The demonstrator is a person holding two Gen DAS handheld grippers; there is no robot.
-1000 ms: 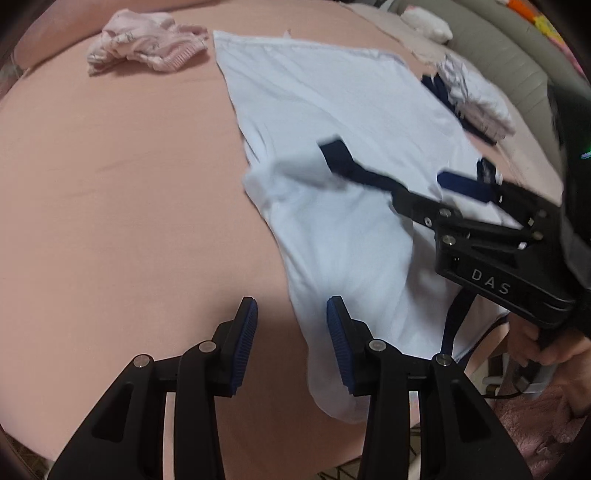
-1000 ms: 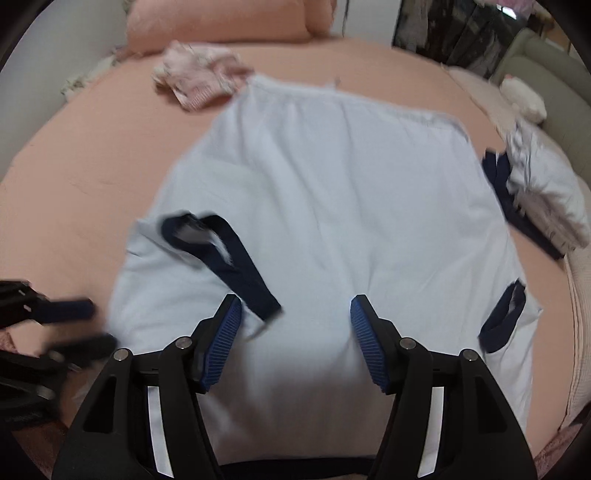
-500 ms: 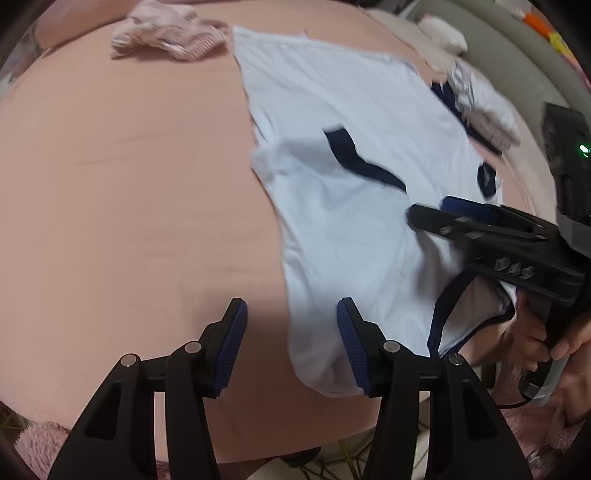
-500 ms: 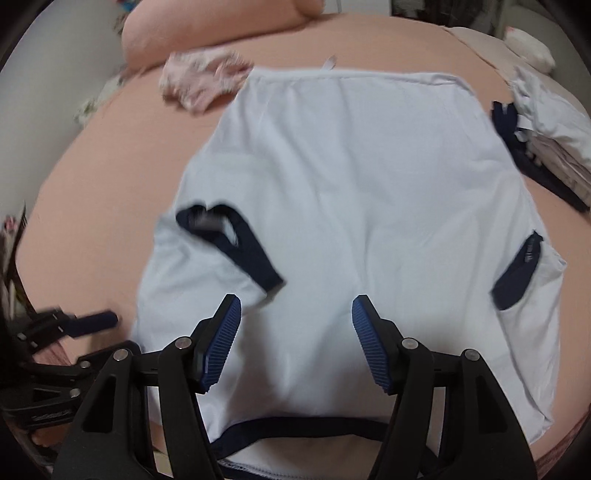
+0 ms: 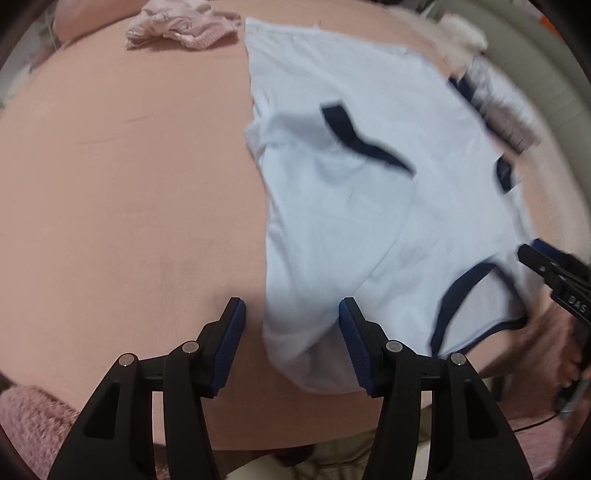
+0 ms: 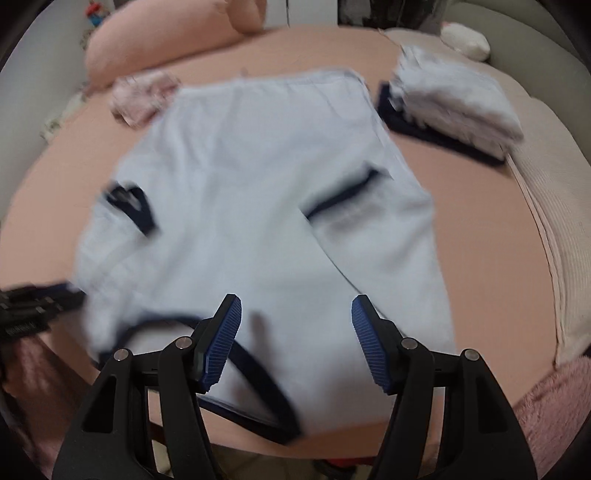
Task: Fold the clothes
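Note:
A pale blue T-shirt [image 5: 354, 206] with navy trim lies flat on the pink bed [image 5: 129, 184], its navy collar [image 6: 243, 354] at the near edge. The left sleeve is folded inward, its navy cuff [image 5: 354, 136] resting on the body. My left gripper [image 5: 291, 310] hovers open over the shirt's near left shoulder, pads clear of the cloth. My right gripper [image 6: 296, 306] is open above the near right shoulder beside the collar, and holds nothing. It also shows at the right edge of the left wrist view [image 5: 532, 249]. The right sleeve cuff [image 6: 343, 195] is blurred.
A crumpled pink garment [image 5: 177, 22] lies beyond the shirt's far left corner. A folded stack of white clothes [image 6: 454, 99] sits on something navy at the far right. A pink pillow [image 6: 166, 40] is at the back and a fuzzy pink blanket [image 6: 554, 406] at the near right.
My right gripper has swept to the right across the near part of the shirt, from beside the folded left sleeve to the right of the collar. The left jaws have widened a little.

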